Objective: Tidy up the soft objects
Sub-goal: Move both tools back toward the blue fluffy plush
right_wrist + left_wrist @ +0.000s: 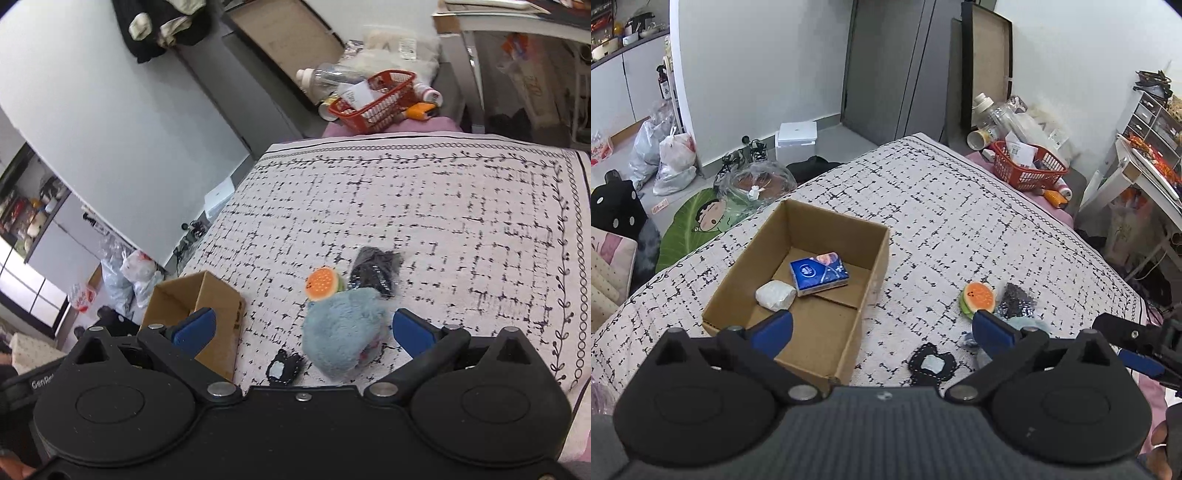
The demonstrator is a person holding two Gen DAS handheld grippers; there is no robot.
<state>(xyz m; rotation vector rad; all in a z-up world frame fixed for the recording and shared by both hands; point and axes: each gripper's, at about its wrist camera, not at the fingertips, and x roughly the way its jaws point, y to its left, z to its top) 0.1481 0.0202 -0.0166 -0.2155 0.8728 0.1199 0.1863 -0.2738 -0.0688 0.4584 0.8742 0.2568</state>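
Observation:
An open cardboard box (875, 258) lies on the patterned bedspread (960, 206) and holds a blue tissue pack (819, 272) and a white wrapped bundle (775, 295). My left gripper (882, 328) is open and empty above the box's near right corner. To its right lie a burger plush (978, 297), a dark mesh pouch (1015, 300) and a black patch (932, 363). My right gripper (302, 330) is open, with a blue fluffy plush (341, 332) lying between its fingers. The burger plush (322, 283), pouch (373, 271), patch (286, 367) and box (218, 317) show there too.
A red basket (1027, 166) with bottles and papers stands at the bed's far corner. Bags, a white box (796, 138) and a green mat (694, 225) lie on the floor to the left. A white desk (1145, 173) stands at the right.

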